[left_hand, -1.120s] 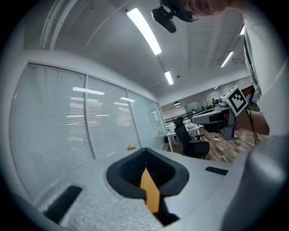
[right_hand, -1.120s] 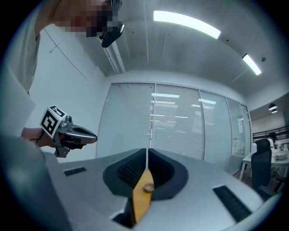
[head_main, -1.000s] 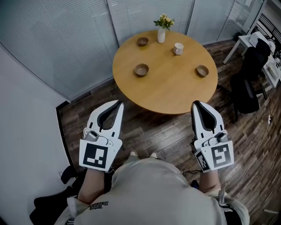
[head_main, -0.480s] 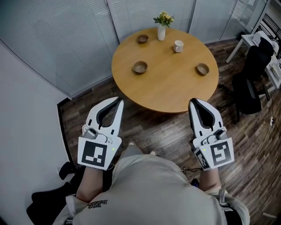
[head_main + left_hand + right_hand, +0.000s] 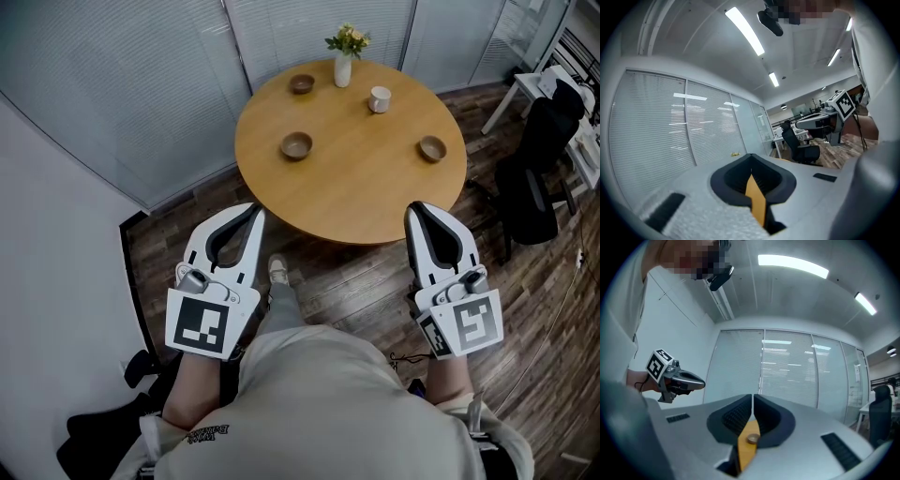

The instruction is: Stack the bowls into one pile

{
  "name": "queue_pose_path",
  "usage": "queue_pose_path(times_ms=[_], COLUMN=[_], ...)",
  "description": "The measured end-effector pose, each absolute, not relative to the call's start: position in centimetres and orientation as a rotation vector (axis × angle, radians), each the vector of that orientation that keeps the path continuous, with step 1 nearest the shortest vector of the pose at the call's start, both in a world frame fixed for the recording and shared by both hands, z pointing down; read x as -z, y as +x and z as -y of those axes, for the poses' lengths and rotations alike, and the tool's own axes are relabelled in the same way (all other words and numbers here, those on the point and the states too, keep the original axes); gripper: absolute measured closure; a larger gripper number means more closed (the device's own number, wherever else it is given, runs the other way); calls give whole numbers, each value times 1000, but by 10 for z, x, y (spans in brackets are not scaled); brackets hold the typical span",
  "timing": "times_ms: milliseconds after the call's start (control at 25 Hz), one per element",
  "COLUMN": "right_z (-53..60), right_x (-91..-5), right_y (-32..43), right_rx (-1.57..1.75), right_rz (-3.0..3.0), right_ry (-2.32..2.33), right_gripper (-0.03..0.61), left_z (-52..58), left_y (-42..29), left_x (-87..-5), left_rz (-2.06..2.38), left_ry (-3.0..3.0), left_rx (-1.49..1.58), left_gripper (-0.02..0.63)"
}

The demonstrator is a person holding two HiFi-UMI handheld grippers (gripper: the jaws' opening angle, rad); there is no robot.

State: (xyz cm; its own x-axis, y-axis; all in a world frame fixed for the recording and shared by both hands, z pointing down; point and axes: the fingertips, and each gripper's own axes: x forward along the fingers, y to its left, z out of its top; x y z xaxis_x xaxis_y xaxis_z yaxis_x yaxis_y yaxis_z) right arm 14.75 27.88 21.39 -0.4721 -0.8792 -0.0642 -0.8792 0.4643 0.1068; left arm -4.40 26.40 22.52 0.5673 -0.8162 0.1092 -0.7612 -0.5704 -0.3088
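Three small brown bowls sit apart on the round wooden table (image 5: 366,202): one at the back (image 5: 302,83), one at the left middle (image 5: 296,145), one at the right (image 5: 432,148). My left gripper (image 5: 255,213) and right gripper (image 5: 415,208) hang over the floor just short of the table's near edge, both shut and empty. In the left gripper view the jaws (image 5: 751,157) meet, with a strip of tabletop showing below them. In the right gripper view the shut jaws (image 5: 753,397) frame a small bowl (image 5: 752,438) on the table.
A white cup (image 5: 379,98) and a vase of flowers (image 5: 343,66) stand at the table's back. A black office chair (image 5: 525,178) is to the right, window blinds behind. A shoe (image 5: 277,270) steps on the wooden floor between the grippers.
A foot has stepped forward toward the table. Both grippers have edged slightly nearer its edge, still shut.
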Motion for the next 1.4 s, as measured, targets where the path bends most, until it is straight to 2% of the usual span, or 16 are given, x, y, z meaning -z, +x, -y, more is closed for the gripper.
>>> queue_pose_path(times_ms=[400, 1400], right_z=[-230, -31], right_x=[-220, -217], right_y=[131, 64], right_rx=[-228, -174], right_rz=[-2696, -2646], right_ry=[-1661, -1858], right_gripper=[543, 541], left_z=[-218, 2], left_y=[-64, -117], left_x=[-230, -232], left_rz=[-1319, -1121], left_ry=[-2580, -2717], left_rx=[329, 359], left_gripper=[592, 593])
